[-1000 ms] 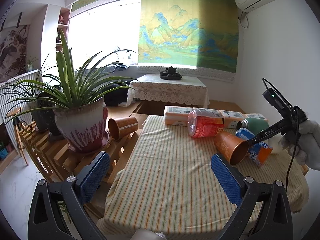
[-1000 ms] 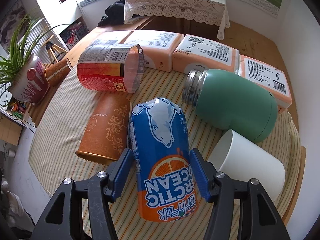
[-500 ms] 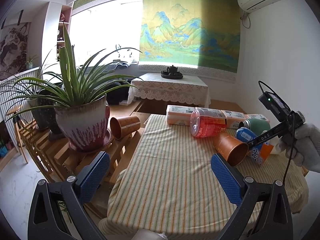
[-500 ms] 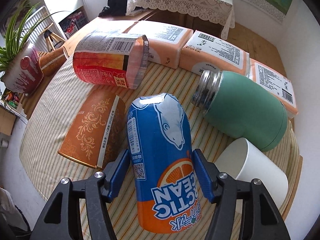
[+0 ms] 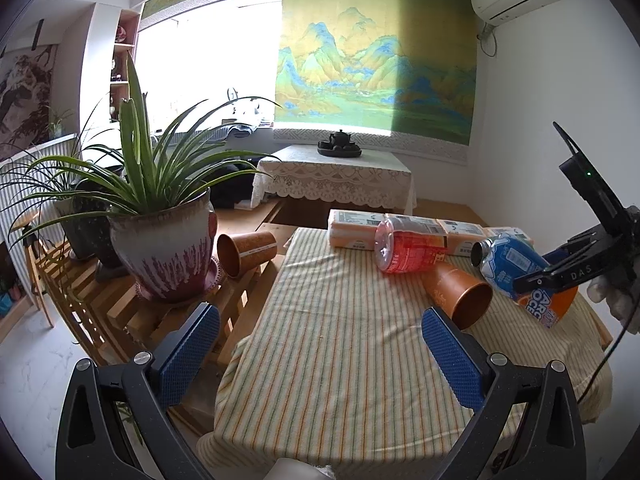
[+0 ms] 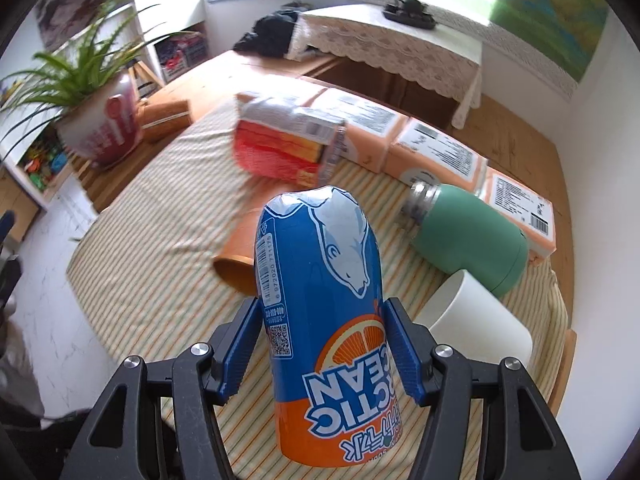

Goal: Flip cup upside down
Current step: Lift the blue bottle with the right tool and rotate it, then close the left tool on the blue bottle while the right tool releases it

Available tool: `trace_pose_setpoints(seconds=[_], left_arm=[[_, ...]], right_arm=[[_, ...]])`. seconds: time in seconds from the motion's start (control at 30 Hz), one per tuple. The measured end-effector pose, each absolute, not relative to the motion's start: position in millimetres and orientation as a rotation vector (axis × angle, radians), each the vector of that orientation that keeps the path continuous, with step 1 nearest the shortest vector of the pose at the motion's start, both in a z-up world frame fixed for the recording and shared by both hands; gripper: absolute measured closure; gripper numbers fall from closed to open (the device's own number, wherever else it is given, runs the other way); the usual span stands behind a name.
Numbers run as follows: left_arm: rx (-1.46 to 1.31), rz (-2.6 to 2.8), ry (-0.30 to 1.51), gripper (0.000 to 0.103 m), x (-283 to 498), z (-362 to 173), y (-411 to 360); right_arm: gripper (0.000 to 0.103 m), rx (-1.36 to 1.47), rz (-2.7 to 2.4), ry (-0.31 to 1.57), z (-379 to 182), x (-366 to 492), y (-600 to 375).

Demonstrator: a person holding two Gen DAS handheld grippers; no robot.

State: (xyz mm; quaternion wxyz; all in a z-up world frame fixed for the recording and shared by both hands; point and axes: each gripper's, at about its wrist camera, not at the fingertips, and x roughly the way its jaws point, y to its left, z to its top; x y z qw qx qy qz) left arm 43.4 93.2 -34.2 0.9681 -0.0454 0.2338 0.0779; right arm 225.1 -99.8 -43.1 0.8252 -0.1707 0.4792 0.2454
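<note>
Striped tablecloth fills the left wrist view, scroll painting on the back wall. Left gripper hangs over the near edge, jaws wide apart, nothing between them. Copper paper cup lies on its side, mouth toward the camera, just past the left gripper's right pad and touching the red bottle behind it. Right gripper at far right is clamped on the blue-orange can, held tilted above the cloth right of the cup. Second copper cup lies by the plant pot.

Right wrist view: right gripper pinches the can on both sides. Cup lies left of and behind the can, partly hidden by it. Green flask and white cup lie to the right, orange boxes behind.
</note>
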Motion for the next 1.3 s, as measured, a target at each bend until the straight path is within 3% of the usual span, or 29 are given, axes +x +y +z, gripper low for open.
trace_pose_setpoints(seconds=[0.3, 1.0, 1.23, 1.3], left_arm=[[-0.108, 0.155, 0.502, 0.001, 39.5, -38.3, 99.6], [-0.151, 0.224, 0.522, 0.001, 29.3, -45.8, 136.3], [-0.214, 0.174, 0.613, 0.001, 48.5, -53.5, 141.8], [-0.252, 0.145, 0.653, 0.001, 56.5, -58.4, 144.7]], right_arm=[[0.045, -0.486, 0.662, 1.004, -59.2, 182.0, -46.3], [0.044, -0.606, 0.817, 1.063, -98.1, 178.4, 50.3], [0.042, -0.615, 0.816, 1.018, -92.5, 175.9, 47.5], [0.034, -0.608, 0.815, 1.000, -89.4, 175.2, 45.3]])
